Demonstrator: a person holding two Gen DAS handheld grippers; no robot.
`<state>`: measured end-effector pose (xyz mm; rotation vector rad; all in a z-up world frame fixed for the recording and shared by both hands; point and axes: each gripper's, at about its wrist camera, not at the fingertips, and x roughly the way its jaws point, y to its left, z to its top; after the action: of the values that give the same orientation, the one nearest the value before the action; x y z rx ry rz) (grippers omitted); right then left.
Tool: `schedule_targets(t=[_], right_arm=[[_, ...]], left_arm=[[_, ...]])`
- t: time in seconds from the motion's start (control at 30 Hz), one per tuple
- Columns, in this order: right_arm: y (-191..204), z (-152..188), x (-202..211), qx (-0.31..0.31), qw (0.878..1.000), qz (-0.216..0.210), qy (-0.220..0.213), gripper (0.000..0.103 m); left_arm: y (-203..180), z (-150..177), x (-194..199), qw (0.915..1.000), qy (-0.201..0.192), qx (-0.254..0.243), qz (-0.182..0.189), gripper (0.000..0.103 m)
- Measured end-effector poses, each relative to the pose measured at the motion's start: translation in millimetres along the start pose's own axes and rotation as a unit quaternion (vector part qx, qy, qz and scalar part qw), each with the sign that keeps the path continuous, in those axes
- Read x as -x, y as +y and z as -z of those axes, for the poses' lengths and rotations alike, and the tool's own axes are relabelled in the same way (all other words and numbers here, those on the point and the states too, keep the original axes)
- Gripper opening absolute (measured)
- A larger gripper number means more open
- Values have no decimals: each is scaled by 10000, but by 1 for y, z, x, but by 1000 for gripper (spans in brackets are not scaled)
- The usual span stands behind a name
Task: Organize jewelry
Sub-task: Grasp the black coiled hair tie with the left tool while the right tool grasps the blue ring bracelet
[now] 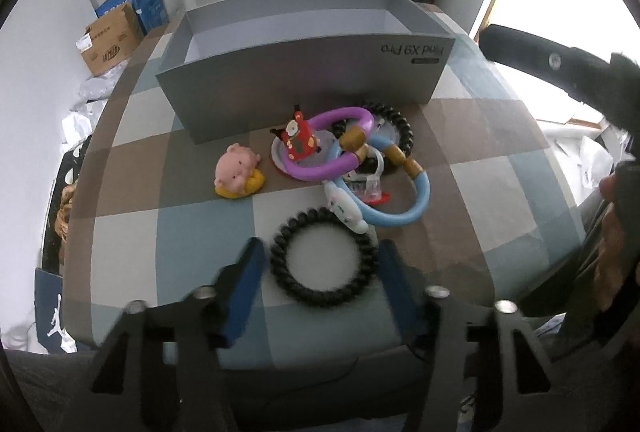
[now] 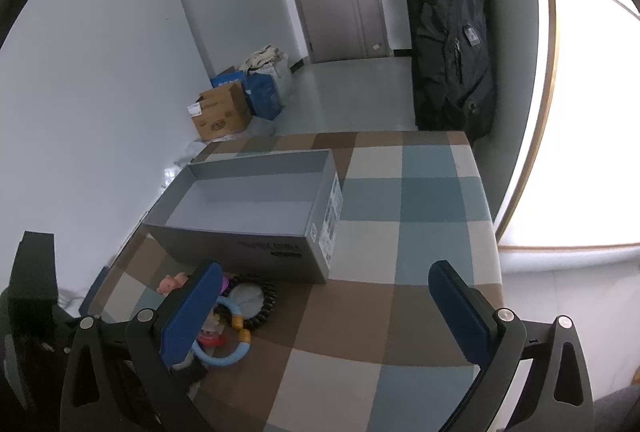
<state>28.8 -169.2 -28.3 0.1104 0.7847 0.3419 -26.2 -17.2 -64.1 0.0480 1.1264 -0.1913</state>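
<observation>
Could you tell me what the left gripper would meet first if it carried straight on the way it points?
Most likely the black coil bracelet, lying between the left gripper's fingers on the checked tablecloth; depth is unclear.

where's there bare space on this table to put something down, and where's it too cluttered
Free: the checked tablecloth right of the grey box, out to the table edge, under the open right gripper; also inside the box. Crowded: in front of the box, where the pink pig, purple ring, blue ring and black coil bracelet sit.
</observation>
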Motion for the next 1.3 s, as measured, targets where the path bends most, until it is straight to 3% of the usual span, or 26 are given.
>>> schedule_targets(t=[0.2,0.43,0.63,0.93,1.17,1.23,1.3], right_arm=[[-3,3,-4,-78,9998,-62,154,103],[-7,10,-11,-379,9976,-324,471,103],[-5,16,-21,-573,9931,-641,798,103],[23,24,-26,-74,9916,-831,984,103],[62,34,-36,584,9884,-877,1090,102],[68,37,-41,704,9882,-790,1112,99],[73,39,-47,798,9879,-635,1167,89]], left_arm=[[23,-11,-3,9963,139,554,646,39],[52,-10,8,9820,184,1306,1356,38],[62,-10,20,9712,175,1501,1841,38],[84,-9,38,9622,-62,1760,2076,38],[110,-12,50,9470,-405,2268,2237,38],[119,-14,52,9432,-467,2392,2259,38],[120,-18,48,9419,-482,2446,2250,38]])
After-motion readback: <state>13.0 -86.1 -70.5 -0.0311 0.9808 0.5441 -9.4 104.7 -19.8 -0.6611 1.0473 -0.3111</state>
